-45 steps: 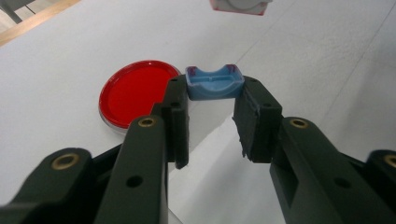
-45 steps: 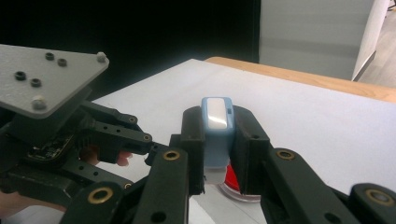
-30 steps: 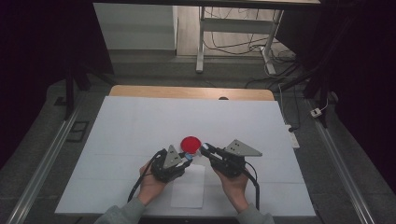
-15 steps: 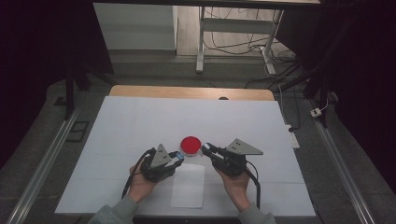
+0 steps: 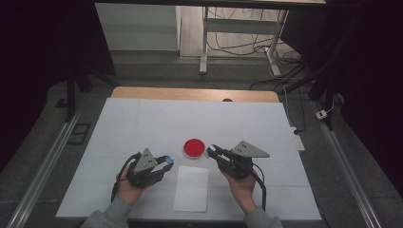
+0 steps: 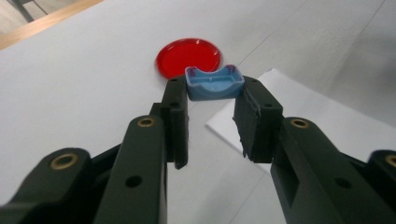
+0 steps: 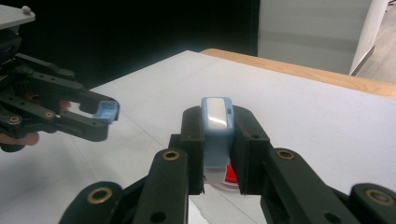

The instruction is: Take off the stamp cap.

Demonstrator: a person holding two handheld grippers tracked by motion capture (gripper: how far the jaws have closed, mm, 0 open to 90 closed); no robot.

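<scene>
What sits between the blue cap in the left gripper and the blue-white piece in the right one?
Nothing visible. The left gripper holds the blue cap, the right gripper the blue-white piece. The gap between them is open air over the white table; the red disc lies flat beyond it.

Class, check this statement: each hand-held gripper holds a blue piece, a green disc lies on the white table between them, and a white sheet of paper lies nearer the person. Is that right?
Not quite: the disc is red, not green, as the high view and the left gripper view show. The rest stands: the left hand-held gripper holds a small blue cap, the right hand-held gripper holds a blue and white piece, and the sheet of paper lies nearer the person on the white table.
</scene>
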